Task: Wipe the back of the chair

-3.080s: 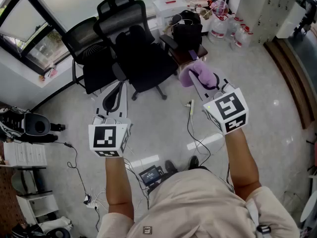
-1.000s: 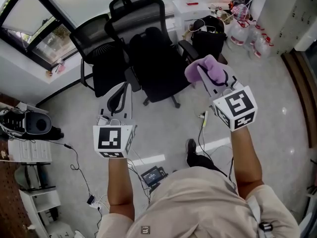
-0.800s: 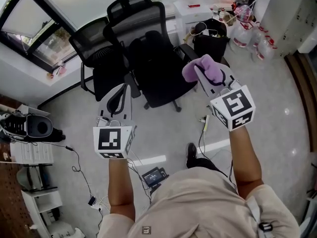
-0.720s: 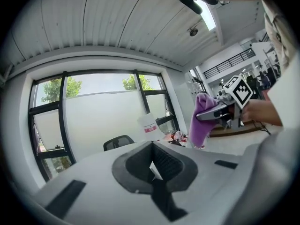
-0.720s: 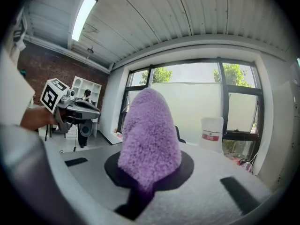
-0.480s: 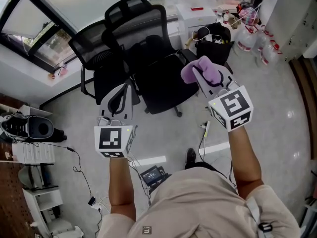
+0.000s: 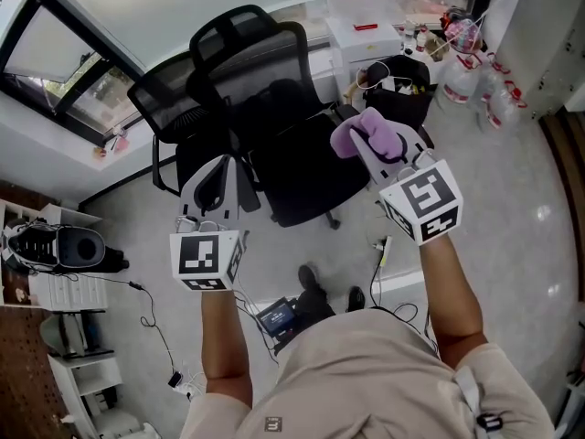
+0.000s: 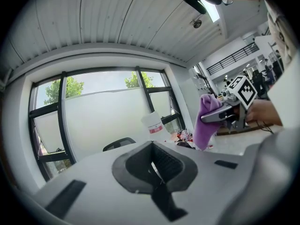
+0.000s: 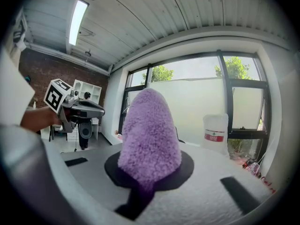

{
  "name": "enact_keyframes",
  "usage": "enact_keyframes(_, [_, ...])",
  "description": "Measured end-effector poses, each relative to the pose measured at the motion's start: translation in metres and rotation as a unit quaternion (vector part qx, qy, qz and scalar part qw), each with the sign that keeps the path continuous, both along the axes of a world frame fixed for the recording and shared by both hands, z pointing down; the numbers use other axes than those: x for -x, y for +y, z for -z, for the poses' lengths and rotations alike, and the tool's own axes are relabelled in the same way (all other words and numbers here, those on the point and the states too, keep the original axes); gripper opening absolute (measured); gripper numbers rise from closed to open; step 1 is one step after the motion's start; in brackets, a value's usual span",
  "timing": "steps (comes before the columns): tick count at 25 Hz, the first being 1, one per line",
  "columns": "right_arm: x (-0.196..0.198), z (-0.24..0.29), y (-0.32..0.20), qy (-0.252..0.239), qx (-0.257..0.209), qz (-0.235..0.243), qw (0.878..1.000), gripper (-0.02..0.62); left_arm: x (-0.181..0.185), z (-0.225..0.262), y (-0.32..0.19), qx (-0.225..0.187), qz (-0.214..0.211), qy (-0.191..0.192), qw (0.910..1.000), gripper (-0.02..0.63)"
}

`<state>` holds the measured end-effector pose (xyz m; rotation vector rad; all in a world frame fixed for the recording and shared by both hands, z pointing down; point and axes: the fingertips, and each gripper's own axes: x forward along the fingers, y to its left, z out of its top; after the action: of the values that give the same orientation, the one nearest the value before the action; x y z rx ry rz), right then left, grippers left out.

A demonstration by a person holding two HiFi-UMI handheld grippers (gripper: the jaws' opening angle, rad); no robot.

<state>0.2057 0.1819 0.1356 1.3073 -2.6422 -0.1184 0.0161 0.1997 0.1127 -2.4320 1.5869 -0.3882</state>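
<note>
Status: wiping not started.

- Right claw (image 7: 366, 143) is clamped on a purple cloth (image 7: 345, 137). In the right gripper view the fluffy end stands up out of the jaws and only the lower end is pinched.
- Left claw (image 7: 218, 165) is closed with nothing in it, held level beside the right one.
- The target chair (image 7: 306, 167) is on the floor straight ahead. Its mesh back (image 7: 260, 62) and headrest (image 7: 228, 24) face the person from the front side. The cloth hangs over the seat and armrest area and isn't touching the back. I can't judge the height gap from the head view.
- A second chair (image 7: 169, 99) is parked just behind-left, nearly touching the first.

Risks from here, as I read them:
1. The chair sits on a wheeled base (image 7: 334, 219) and probably swivels. Wipe pressure on the mesh would likely roll or spin it away, or into the second chair. The free left claw could brace the frame.
2. The cloth is gripped only at its base. Dragging it over mesh could tug it loose or fold it over, so the hard jaw tips scrape instead.
3. If "back" means the rear face, that side looks toward the window (image 7: 64, 62) with the other chair crowding it, so the reach is awkward.
4. With two similar chairs, it's easy to wipe the wrong one.
5. Cables (image 7: 379, 250) and a small device (image 7: 277, 318) lie by the person's feet, a trip or snag hazard when stepping in.
</note>
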Motion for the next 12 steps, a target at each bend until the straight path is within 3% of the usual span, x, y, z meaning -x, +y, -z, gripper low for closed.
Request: enact_keyframes(12, [0.027, 0.003, -0.079, 0.006, -0.003, -0.021, 1.000, 0.017, 0.032, 0.002, -0.105, -0.014, -0.021, 0.017, 0.9995, 0.006])
